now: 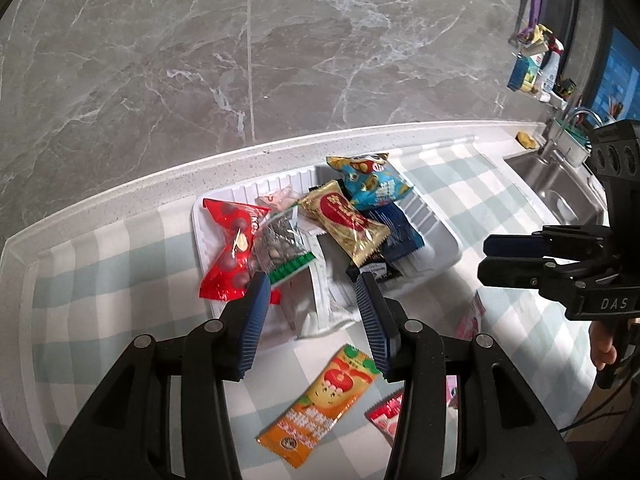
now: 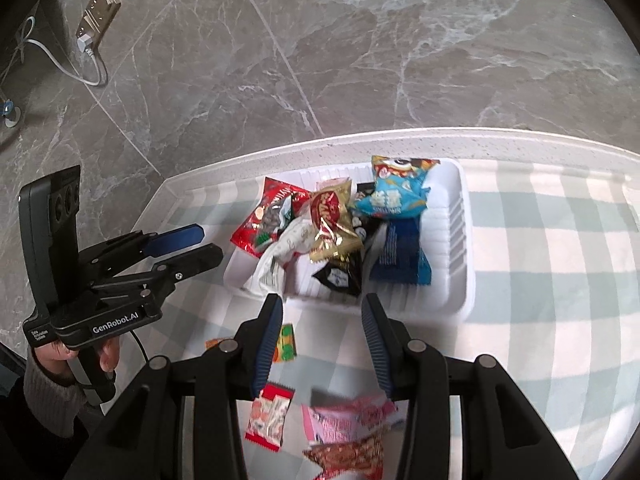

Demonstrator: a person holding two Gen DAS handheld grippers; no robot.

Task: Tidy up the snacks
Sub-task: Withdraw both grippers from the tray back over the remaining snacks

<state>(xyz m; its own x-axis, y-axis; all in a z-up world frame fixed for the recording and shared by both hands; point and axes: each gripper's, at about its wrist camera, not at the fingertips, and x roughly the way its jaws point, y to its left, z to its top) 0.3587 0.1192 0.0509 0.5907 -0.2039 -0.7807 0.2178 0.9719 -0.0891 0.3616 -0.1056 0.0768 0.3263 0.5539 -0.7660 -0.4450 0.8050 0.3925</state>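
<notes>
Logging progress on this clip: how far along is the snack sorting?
Mostly done: the white tray already holds a pile of packets. In hand: nothing; the left gripper and right gripper are both empty. Left: the orange packet, pink packet and red-and-white packet lie on the checked cloth.

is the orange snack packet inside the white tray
No, the orange packet lies on the checked cloth, in front of the tray.

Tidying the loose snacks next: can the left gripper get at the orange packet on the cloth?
Probably yes: the orange packet lies flat and uncovered just under the open, empty left gripper, nothing between.
</notes>
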